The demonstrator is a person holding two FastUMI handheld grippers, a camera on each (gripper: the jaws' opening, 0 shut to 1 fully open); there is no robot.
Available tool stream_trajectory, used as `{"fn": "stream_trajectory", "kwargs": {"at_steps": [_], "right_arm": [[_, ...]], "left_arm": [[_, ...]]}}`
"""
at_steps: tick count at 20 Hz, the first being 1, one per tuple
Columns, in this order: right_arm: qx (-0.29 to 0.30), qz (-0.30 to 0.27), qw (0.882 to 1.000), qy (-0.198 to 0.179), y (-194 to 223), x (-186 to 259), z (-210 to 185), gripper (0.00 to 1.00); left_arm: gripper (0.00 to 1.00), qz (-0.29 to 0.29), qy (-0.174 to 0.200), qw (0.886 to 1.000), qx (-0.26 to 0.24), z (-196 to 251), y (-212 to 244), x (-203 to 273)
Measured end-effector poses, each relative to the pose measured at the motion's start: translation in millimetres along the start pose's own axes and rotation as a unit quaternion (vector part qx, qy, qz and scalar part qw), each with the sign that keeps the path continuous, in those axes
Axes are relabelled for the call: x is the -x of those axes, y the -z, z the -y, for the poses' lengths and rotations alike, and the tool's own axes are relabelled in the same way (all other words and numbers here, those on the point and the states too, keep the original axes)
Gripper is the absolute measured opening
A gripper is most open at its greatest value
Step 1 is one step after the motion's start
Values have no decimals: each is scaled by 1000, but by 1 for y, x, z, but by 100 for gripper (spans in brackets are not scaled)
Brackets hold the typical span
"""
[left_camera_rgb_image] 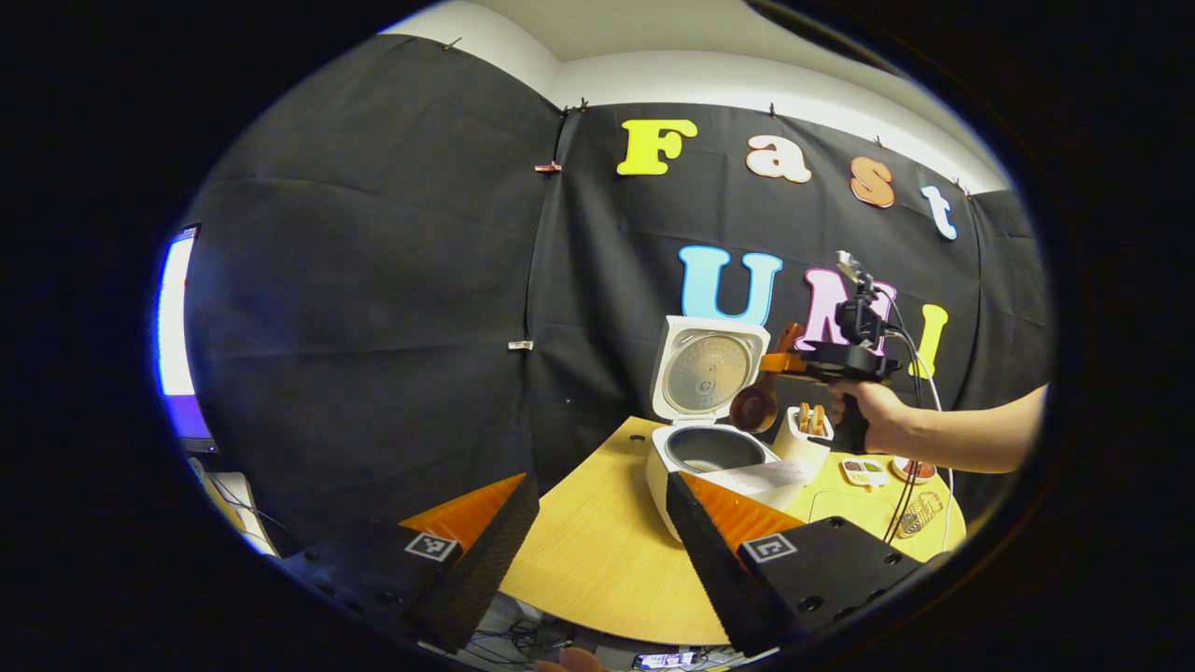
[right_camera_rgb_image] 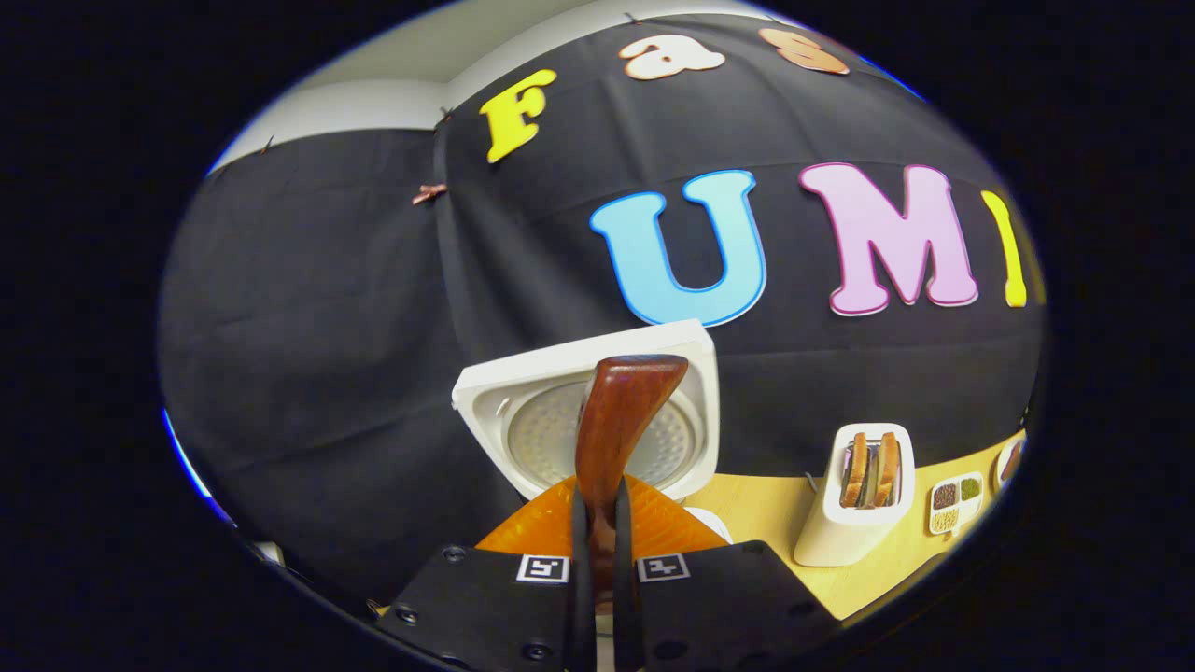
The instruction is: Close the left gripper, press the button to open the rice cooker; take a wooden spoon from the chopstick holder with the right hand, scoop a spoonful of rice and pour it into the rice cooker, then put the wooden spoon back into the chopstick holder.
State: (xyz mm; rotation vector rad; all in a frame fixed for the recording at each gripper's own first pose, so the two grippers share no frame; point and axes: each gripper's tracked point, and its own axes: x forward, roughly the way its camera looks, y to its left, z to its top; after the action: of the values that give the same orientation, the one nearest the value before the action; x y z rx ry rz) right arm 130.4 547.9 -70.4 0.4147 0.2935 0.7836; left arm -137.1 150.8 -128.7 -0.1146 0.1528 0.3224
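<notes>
Now right gripper [right_camera_rgb_image: 597, 523] clamps wooden spoon [right_camera_rgb_image: 618, 420] above open rice cooker [left_camera_rgb_image: 711, 448].

The left gripper [left_camera_rgb_image: 597, 541] has black, screw-dotted finger mounts, each bearing a square black-and-white marker. The right gripper [right_camera_rgb_image: 597, 523] carries matching markers. Its black handle trails dark cables, and the forearm [left_camera_rgb_image: 971, 434] looks bare, apparently sleeveless.

The cooker [left_camera_rgb_image: 709, 448] was seen in white, its raised lid [right_camera_rgb_image: 597, 411] lined with a silvery, dotted disc, and its pot [left_camera_rgb_image: 714, 450] was dark grey. The spoon [right_camera_rgb_image: 616, 420] was coloured a glossy reddish brown. The table [left_camera_rgb_image: 597, 560] was finished in pale yellow wood grain. A cream holder [right_camera_rgb_image: 854, 509] was noted with tan and brown contents. A white tray [right_camera_rgb_image: 954, 504] was filled with brown, green and yellow patches.
</notes>
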Motion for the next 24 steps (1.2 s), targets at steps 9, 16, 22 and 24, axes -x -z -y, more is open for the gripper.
{"fn": "stream_trajectory", "kwargs": {"at_steps": [9,16,22,24], "right_arm": [[1,107,993,47,-97,145,84,11],[-14,135,982,135,-107,255,188,11],[-21,111,965,235,-65,330,303,12],[-28,94,960,262,-41,347,333,12]], "left_arm": [[95,21,42,999,-18,43,-22,-1],[95,20,84,996,-22,93,-24,-7],[95,17,111,993,-22,131,-25,-10],[95,18,113,993,-27,140,-27,-9]]}}
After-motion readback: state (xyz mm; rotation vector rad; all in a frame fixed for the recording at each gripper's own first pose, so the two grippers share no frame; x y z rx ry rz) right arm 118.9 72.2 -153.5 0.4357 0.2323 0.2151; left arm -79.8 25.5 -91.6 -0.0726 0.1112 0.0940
